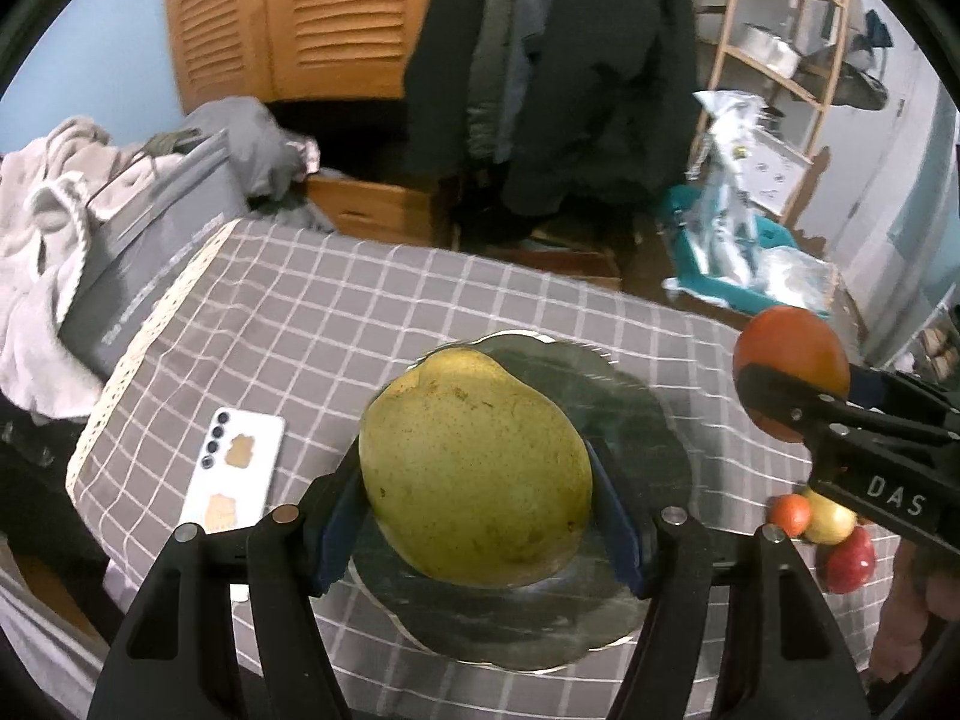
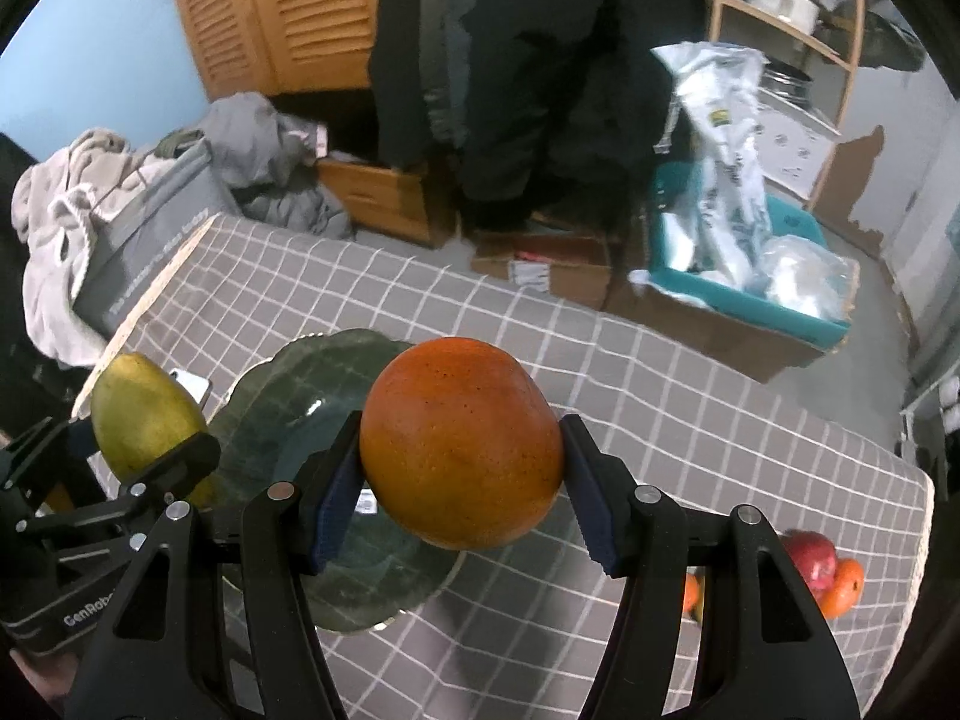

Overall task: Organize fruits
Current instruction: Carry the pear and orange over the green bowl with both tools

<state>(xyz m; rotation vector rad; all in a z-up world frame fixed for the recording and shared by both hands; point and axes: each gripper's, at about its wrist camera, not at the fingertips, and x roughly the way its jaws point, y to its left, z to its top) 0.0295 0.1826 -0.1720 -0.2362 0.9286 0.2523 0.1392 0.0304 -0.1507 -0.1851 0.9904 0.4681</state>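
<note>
The right gripper (image 2: 462, 474) clamps a round orange-red mango (image 2: 462, 444) between its blue pads, above the near rim of a dark green scalloped plate (image 2: 288, 396) on the grey checked tablecloth (image 2: 690, 438). Toward the table's left edge, the left gripper (image 2: 135, 447) grips a yellow-green mango (image 2: 141, 414). A red apple (image 2: 811, 558) touches a small orange (image 2: 843, 588) near the right corner.

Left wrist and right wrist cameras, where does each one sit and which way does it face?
Left wrist: rides the left tongs, looking forward and down at the green mango they clamp above the dark plate; the right tongs show at right.
Right wrist: rides the right tongs, looking forward and down at the orange mango they clamp; the left tongs show at left.
Shared: both mangoes, plate, checked tablecloth, small fruits.
</note>
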